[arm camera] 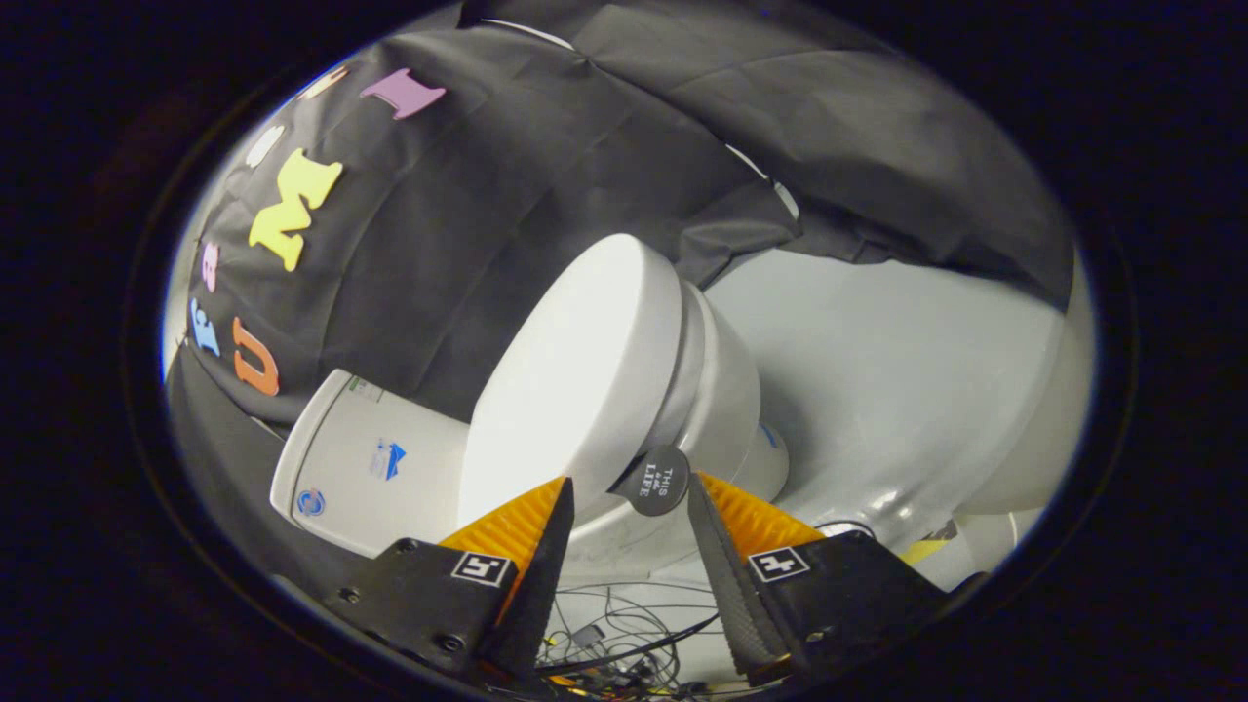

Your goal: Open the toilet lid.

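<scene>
A white toilet appears tilted in the gripper view, its lid (575,380) lying down on the seat and bowl (726,390), with the tank (366,463) behind it. A dark round tab (655,480) sticks out from the lid's front edge. My gripper (630,483) is open, its fingertips on either side of that tab, which sits nearer the right finger (741,517). I cannot tell whether either finger touches the tab. The left finger (517,531) overlaps the lid's edge.
A tangle of cables (604,634) lies low down between the fingers. Grey floor (877,370) spreads around the bowl, and a pale rounded object (1024,448) stands beyond it. The booth's black cloth (468,214) hangs close behind the tank.
</scene>
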Motion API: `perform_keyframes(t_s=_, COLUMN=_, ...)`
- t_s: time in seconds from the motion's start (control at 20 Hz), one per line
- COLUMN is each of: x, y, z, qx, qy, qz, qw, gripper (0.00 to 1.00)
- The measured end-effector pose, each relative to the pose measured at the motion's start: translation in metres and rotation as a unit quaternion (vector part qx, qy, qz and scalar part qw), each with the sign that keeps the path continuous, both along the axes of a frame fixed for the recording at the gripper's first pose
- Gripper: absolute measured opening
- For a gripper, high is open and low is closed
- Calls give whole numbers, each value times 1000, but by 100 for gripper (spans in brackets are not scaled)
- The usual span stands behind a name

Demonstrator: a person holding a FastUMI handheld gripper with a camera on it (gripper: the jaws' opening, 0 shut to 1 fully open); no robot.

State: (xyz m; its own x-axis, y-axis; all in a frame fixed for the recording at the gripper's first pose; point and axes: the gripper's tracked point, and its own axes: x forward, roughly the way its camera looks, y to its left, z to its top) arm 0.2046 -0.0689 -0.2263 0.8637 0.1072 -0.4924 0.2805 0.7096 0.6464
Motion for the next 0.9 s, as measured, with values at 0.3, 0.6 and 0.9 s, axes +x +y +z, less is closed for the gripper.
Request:
perform_keyframes(t_s=0.3, x=11, y=-3, z=-9, qx=59, qy=7, qz=-8, qw=998, gripper=62)
perform_keyframes(t_s=0.6, x=19, y=2, z=-17, qx=85, qy=28, qz=-5, qw=996, gripper=35)
perform_keyframes(t_s=0.9, x=20, y=-1, z=-14, qx=126, qy=30, qz=-33, qw=991, gripper=27)
